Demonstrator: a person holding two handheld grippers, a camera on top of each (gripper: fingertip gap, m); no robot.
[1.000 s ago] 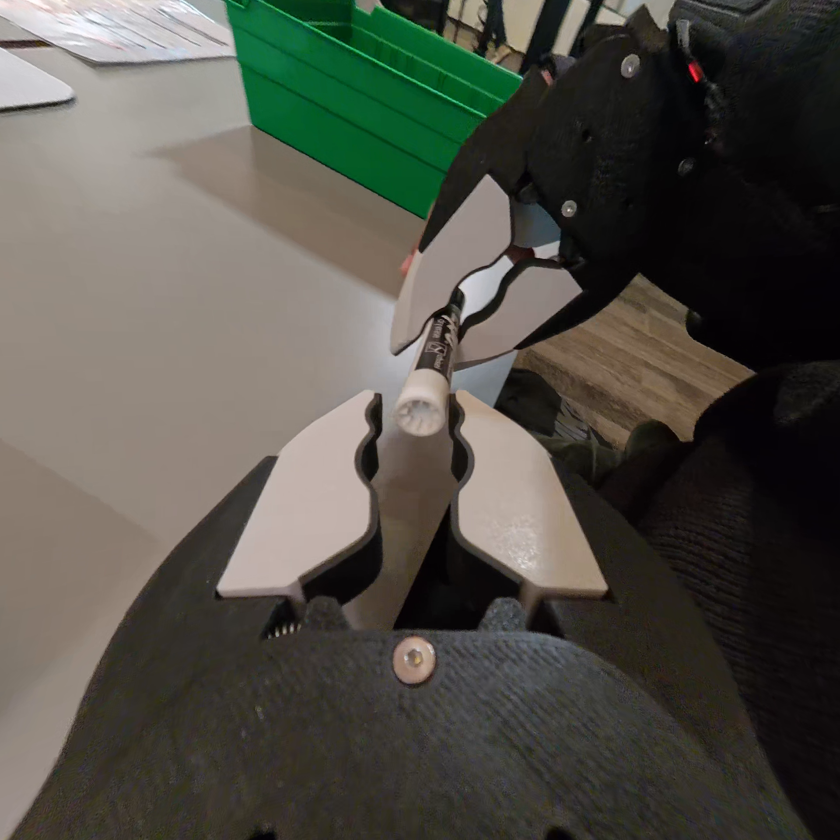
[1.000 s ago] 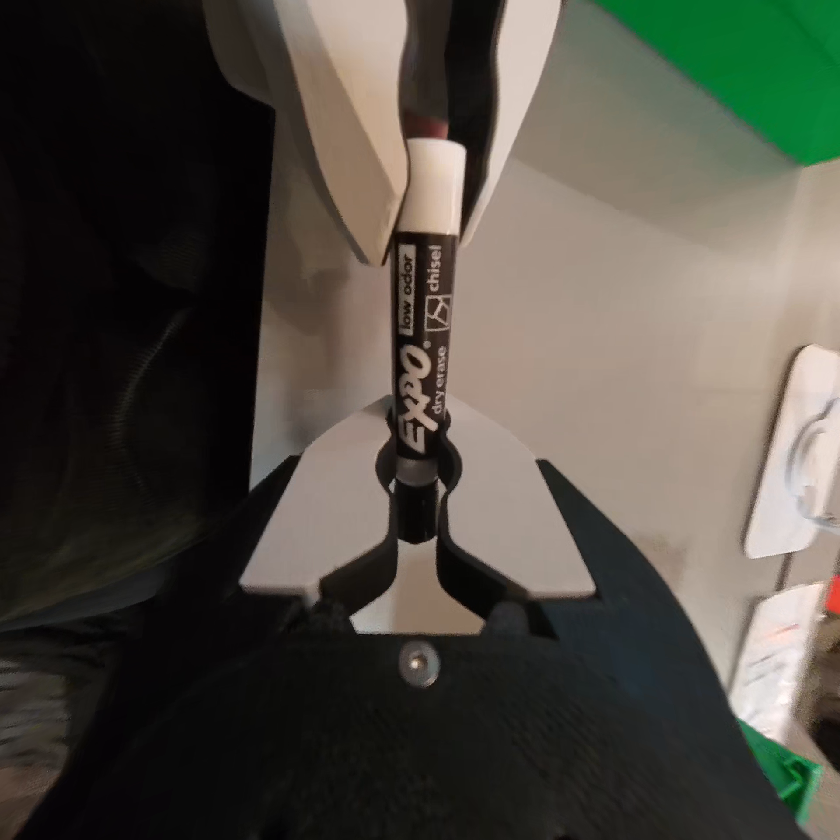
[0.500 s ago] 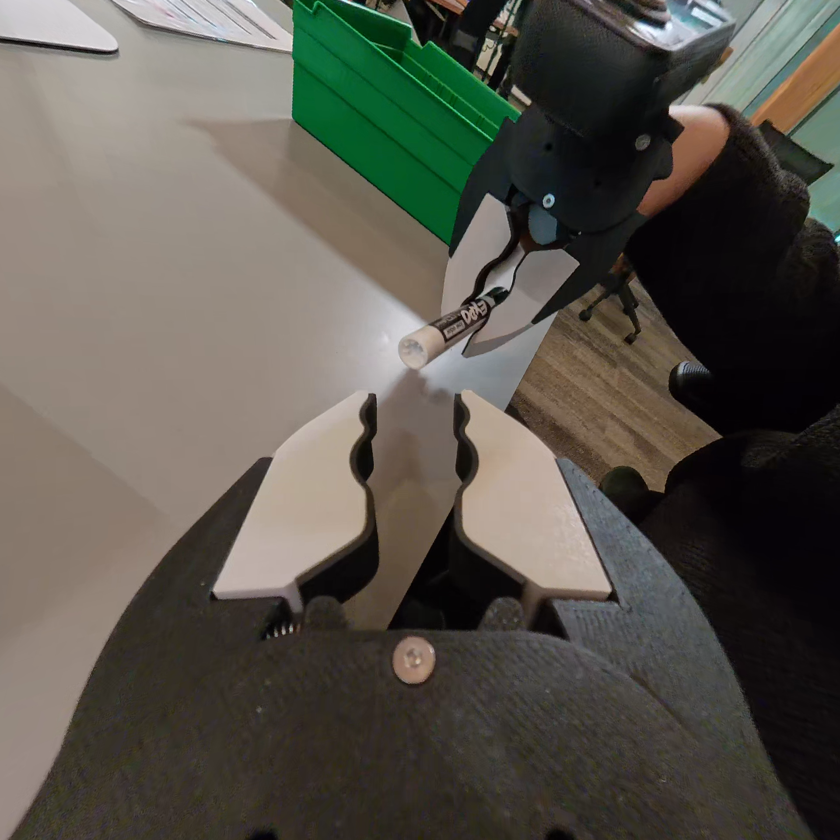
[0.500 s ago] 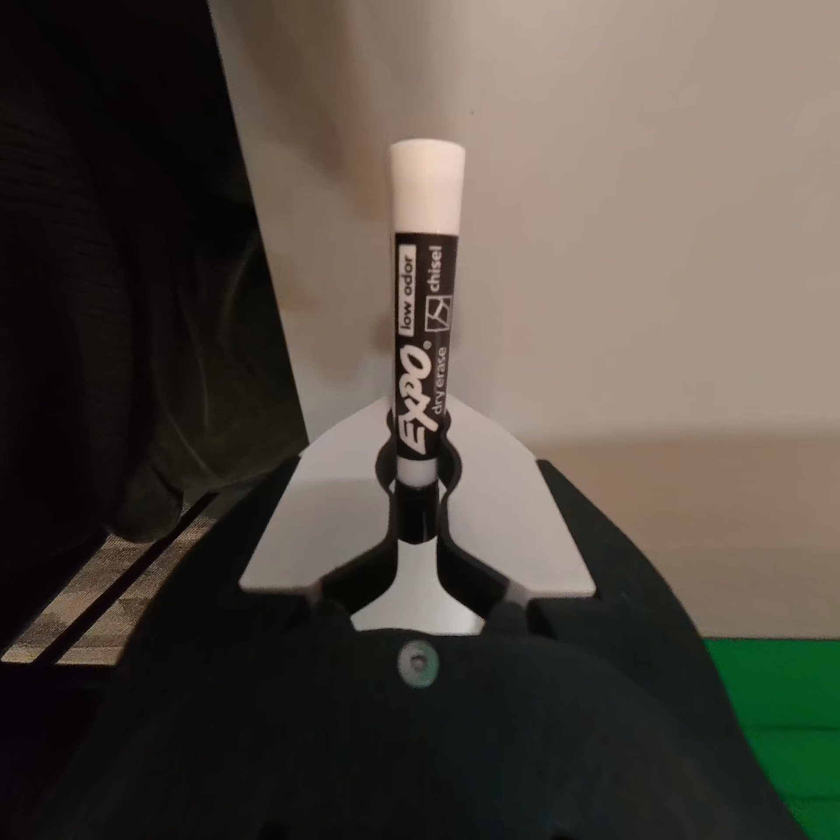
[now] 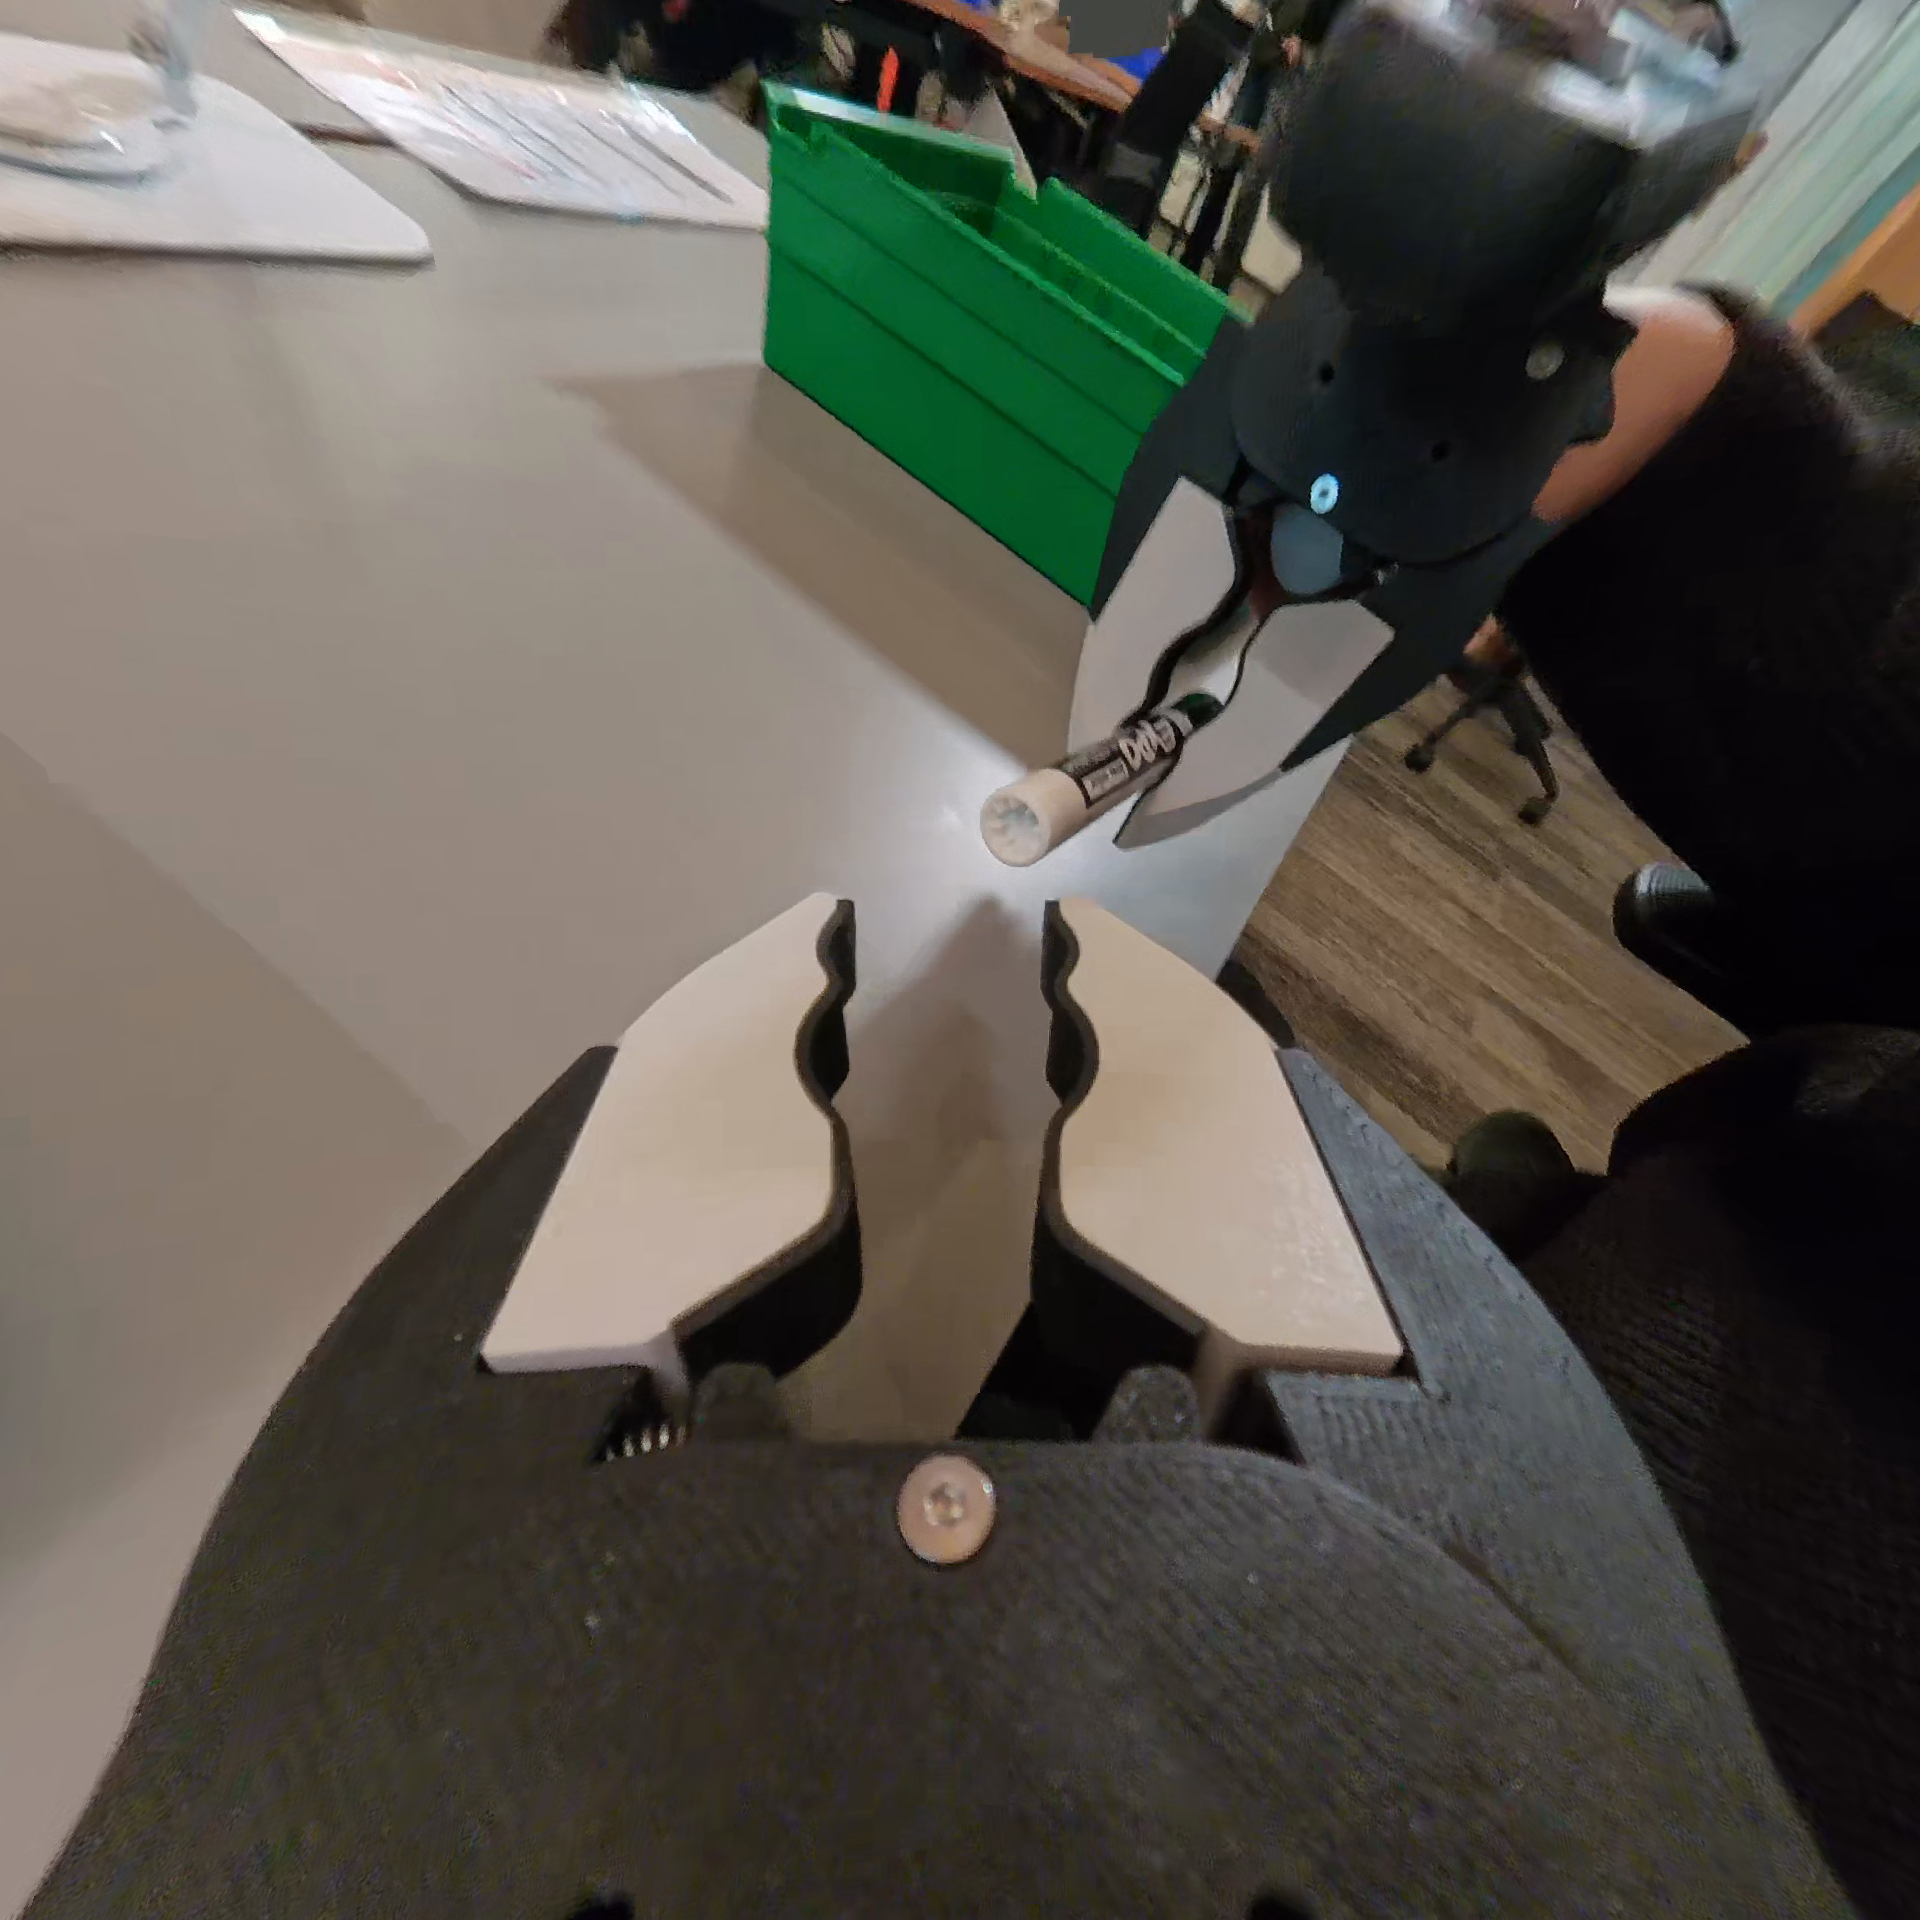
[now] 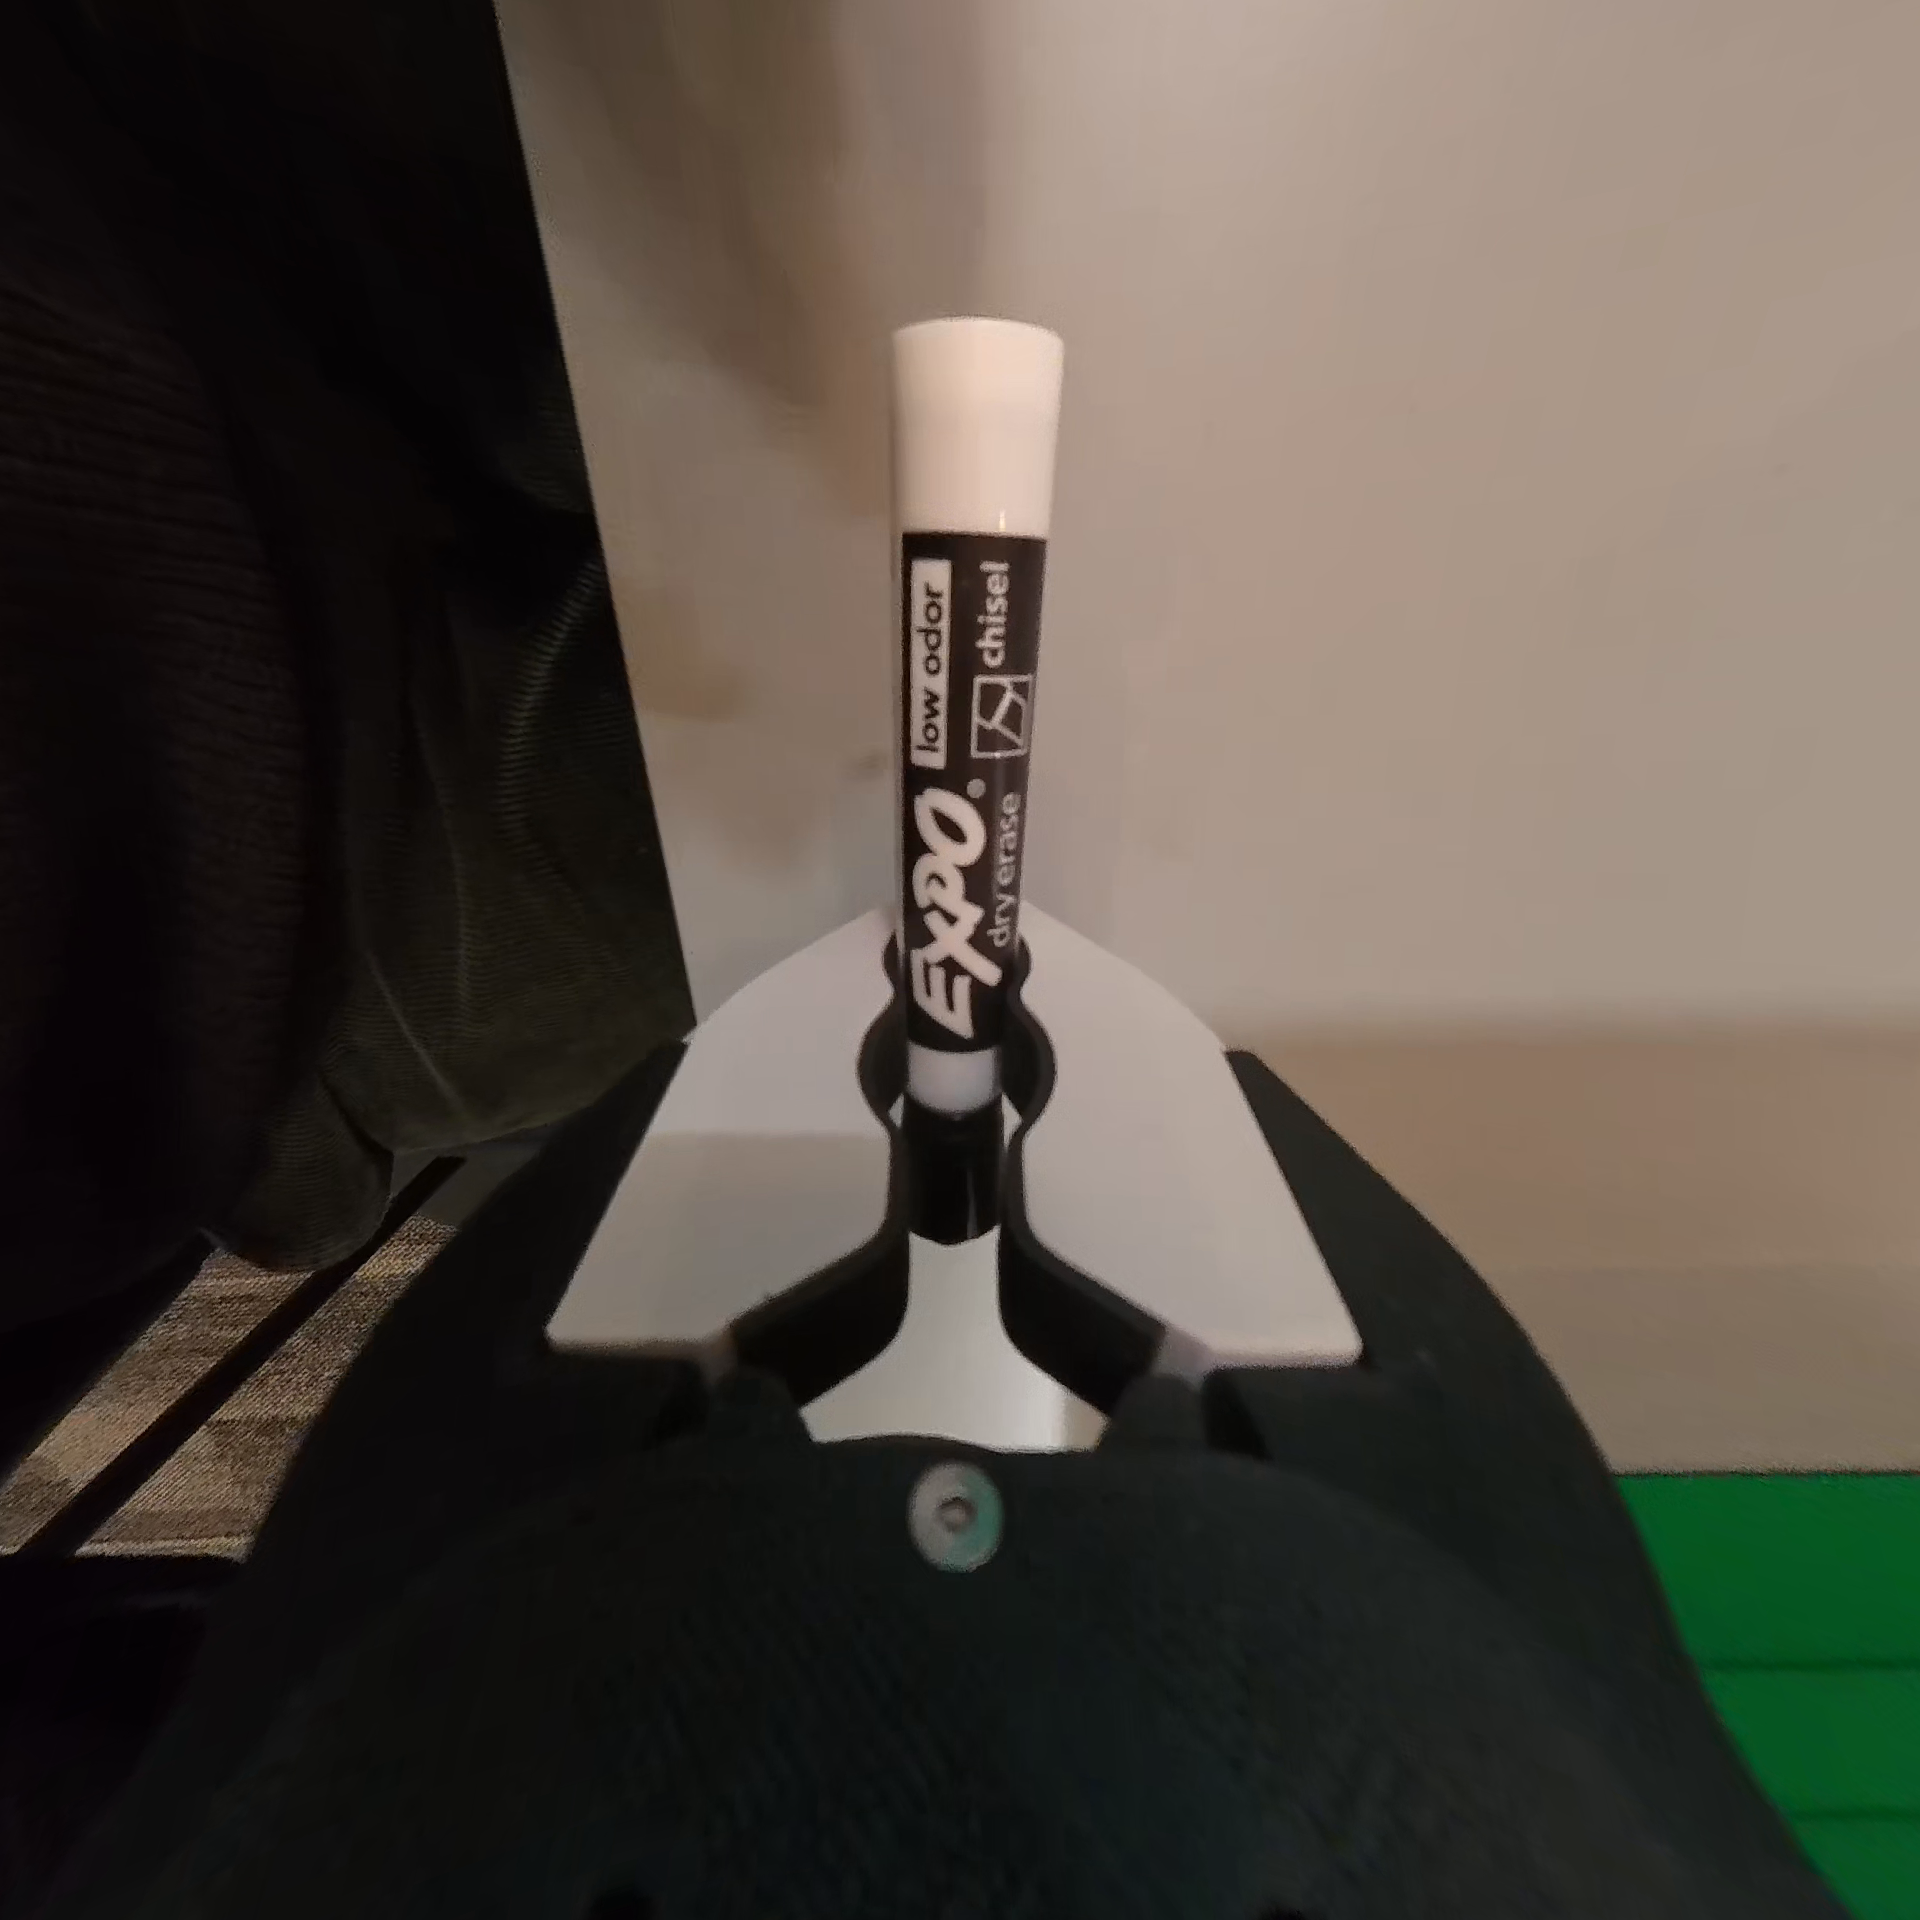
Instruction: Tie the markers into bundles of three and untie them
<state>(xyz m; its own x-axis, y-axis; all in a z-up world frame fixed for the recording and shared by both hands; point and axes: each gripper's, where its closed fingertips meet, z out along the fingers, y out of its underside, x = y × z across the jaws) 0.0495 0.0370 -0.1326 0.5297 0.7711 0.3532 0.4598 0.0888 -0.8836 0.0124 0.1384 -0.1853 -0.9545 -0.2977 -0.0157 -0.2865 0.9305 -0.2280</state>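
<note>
- Far left, a white mat (image 5: 208, 208) and a printed sheet (image 5: 540, 145) lie at the back of the grey table (image 5: 416, 623); they are well apart from both grippers, so the broad bare stretch in front of them is open room.
- The left gripper (image 5: 948, 935) hangs low over the table with its jaws apart and nothing between them.
- The green bin (image 5: 935, 353) stands behind — a wide swing that way could strike its wall.
- The right gripper (image 6: 958, 961) is clamped on a dry-erase marker (image 6: 971, 665), held in the air near the table's edge (image 5: 1278, 862).
- The grip sits at the marker's near end, leaving most of the barrel overhanging — a knock could lever it loose, and I judge it could fall past the edge to the wood floor (image 5: 1455, 914).
</note>
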